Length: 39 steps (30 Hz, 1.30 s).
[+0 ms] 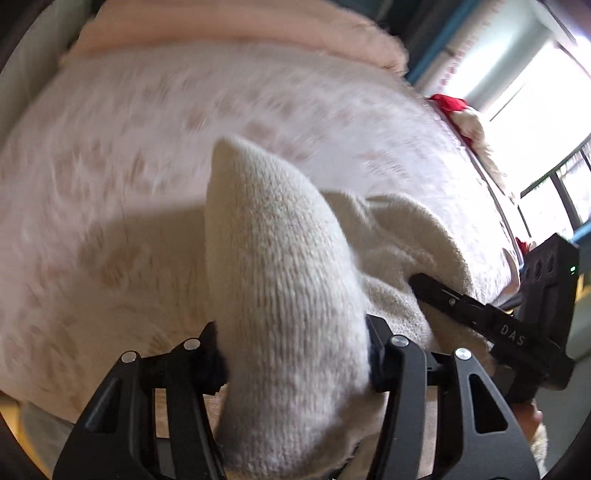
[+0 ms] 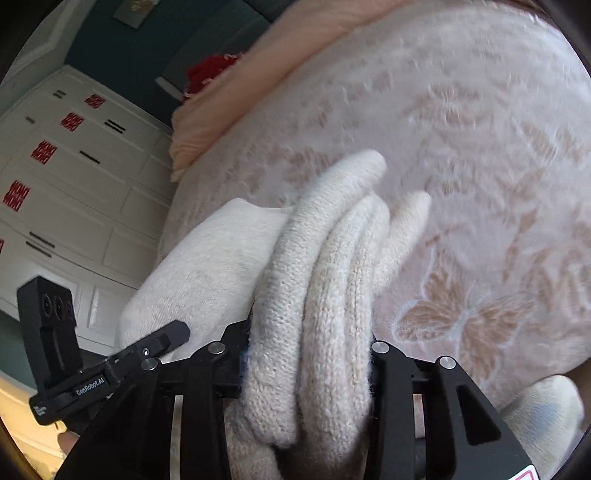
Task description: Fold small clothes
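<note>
A cream knitted glove [image 1: 284, 295] fills the space between my left gripper's [image 1: 295, 354] jaws, which are shut on its cuff end; it lies over a pink bedspread [image 1: 129, 147]. In the right wrist view my right gripper [image 2: 310, 354] is shut on the glove's bunched fingers [image 2: 332, 266]. The rest of the glove's body [image 2: 207, 266] spreads to the left. Each gripper shows in the other's view: the right one [image 1: 491, 325] at the glove's right side, the left one [image 2: 110, 369] at lower left.
The bedspread [image 2: 461, 166] has a beige butterfly pattern. A peach blanket [image 1: 240, 26] lies at the bed's far side. A red and white item [image 1: 458, 110] sits near a bright window. White drawers [image 2: 74, 177] stand beside the bed. Another pale cloth [image 2: 543, 410] lies at lower right.
</note>
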Tool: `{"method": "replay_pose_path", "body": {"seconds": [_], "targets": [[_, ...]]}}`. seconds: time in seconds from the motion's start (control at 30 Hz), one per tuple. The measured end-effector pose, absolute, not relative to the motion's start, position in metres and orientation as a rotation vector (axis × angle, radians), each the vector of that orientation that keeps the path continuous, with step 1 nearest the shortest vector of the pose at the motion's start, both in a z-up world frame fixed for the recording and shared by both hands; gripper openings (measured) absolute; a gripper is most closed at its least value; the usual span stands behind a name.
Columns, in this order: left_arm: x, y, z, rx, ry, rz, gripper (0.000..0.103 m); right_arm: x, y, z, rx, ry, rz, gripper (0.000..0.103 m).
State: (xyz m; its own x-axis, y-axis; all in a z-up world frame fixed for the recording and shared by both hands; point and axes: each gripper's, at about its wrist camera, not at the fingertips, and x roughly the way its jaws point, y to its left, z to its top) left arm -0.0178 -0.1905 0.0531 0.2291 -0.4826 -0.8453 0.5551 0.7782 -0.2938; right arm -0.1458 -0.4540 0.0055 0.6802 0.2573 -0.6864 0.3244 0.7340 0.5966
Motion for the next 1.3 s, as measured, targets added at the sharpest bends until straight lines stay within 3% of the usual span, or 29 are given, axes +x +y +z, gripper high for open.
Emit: {"method": "replay_pose_path", "body": {"seconds": [0.37, 0.77, 1.03, 1.3], "targets": [[-0.076, -0.184, 0.201, 0.101, 0.800, -0.819, 0.053, -0.221, -0.440, 0.155, 0.558, 0.520, -0.046, 0.037], [-0.090, -0.109, 0.324, 0.041, 0.428, -0.847, 0.056, -0.214, -0.384, 0.287, 0.342, 0.225, 0.093, 0.038], [-0.046, -0.061, 0.338, -0.028, 0.308, -0.841, 0.058, -0.152, -0.364, 0.305, 0.317, 0.171, 0.207, 0.038], [0.012, -0.028, 0.319, -0.101, 0.336, -0.798, 0.058, -0.090, -0.347, 0.289, 0.323, 0.215, 0.268, 0.038]]}}
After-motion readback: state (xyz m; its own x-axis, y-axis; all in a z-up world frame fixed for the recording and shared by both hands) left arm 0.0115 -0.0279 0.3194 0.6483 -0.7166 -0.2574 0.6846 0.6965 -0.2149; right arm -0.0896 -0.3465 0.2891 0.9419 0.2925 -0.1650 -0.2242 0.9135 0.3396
